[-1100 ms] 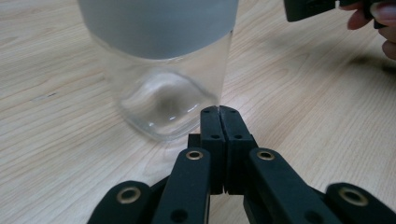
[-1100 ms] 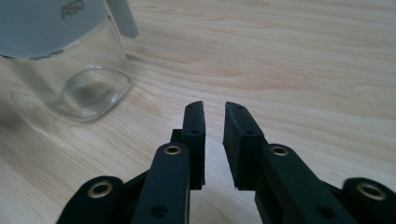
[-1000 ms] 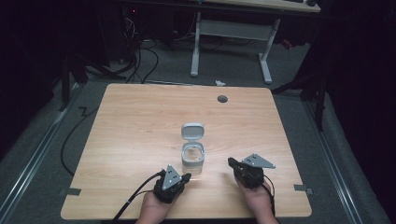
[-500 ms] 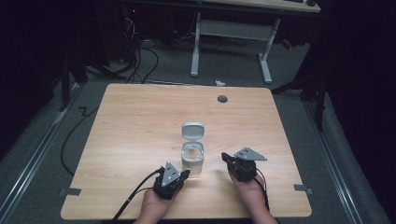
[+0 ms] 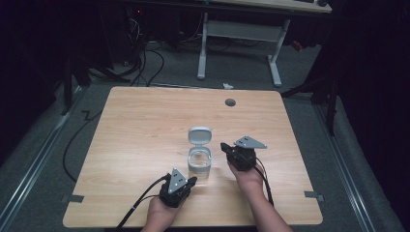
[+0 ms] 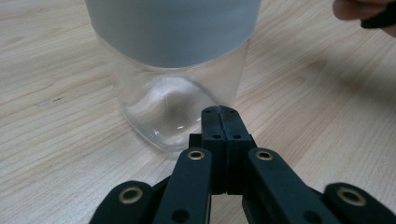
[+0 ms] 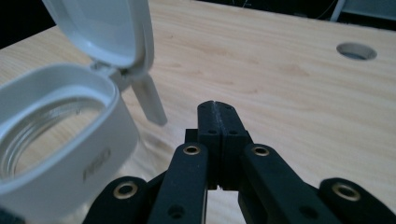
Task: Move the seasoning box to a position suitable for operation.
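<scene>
A clear glass jar (image 5: 199,164) with a white collar stands near the middle of the wooden table, its hinged white lid (image 5: 199,135) flipped open and tilted back. My left gripper (image 5: 187,181) sits just in front of the jar, low by the table, shut and holding nothing; its tips (image 6: 220,112) are close to the jar's glass base (image 6: 173,107). My right gripper (image 5: 226,147) hovers just to the right of the jar, about level with its rim, also shut and holding nothing. In the right gripper view the jar's collar (image 7: 70,140) and open lid (image 7: 105,28) lie left of the tips (image 7: 215,107).
The wooden table (image 5: 145,121) has a round cable hole (image 5: 230,102) near its far edge. Cables trail from both grippers toward the near edge. A white desk frame (image 5: 241,34) stands on the floor beyond the table.
My right gripper has moved left and up, from low on the table to beside the jar's rim. The left gripper has hardly moved.
</scene>
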Motion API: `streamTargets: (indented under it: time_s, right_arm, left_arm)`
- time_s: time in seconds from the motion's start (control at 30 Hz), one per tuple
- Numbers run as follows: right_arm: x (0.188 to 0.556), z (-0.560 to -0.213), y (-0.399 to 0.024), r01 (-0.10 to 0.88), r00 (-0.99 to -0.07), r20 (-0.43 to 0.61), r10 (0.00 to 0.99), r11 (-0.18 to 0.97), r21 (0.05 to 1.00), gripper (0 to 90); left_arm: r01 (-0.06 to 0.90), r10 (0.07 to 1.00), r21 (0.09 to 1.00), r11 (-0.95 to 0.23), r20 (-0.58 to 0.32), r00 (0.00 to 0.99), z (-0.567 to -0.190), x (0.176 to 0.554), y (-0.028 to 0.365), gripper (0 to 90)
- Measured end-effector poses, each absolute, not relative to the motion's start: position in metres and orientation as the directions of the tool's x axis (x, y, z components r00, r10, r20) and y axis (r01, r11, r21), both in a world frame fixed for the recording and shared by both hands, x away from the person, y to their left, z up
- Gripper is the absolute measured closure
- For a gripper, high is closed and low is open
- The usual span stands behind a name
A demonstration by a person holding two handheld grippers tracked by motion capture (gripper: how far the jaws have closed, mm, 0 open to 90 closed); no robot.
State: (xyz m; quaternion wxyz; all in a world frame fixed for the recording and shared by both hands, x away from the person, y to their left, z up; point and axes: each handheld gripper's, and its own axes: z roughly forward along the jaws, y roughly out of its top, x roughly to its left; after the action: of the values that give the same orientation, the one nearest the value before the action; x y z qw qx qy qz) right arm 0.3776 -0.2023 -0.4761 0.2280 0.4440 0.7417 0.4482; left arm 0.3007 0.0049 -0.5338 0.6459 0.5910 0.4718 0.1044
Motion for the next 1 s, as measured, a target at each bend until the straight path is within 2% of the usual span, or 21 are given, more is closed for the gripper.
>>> streamTargets:
  time_s: [0.47,1.0]
  right_arm:
    - [0.41,-0.454,-0.178,0.411,-0.521,0.045,0.853,0.204,0.889,90.0]
    - [0.408,-0.437,-0.167,0.375,-0.555,0.027,0.831,0.221,0.9,90.0]
  left_arm:
    - [0.452,0.696,0.845,0.286,-0.508,0.508,-0.534,0.307,0.005,90.0]
    - [0.462,0.684,0.836,0.296,-0.523,0.508,-0.534,0.308,0.006,90.0]
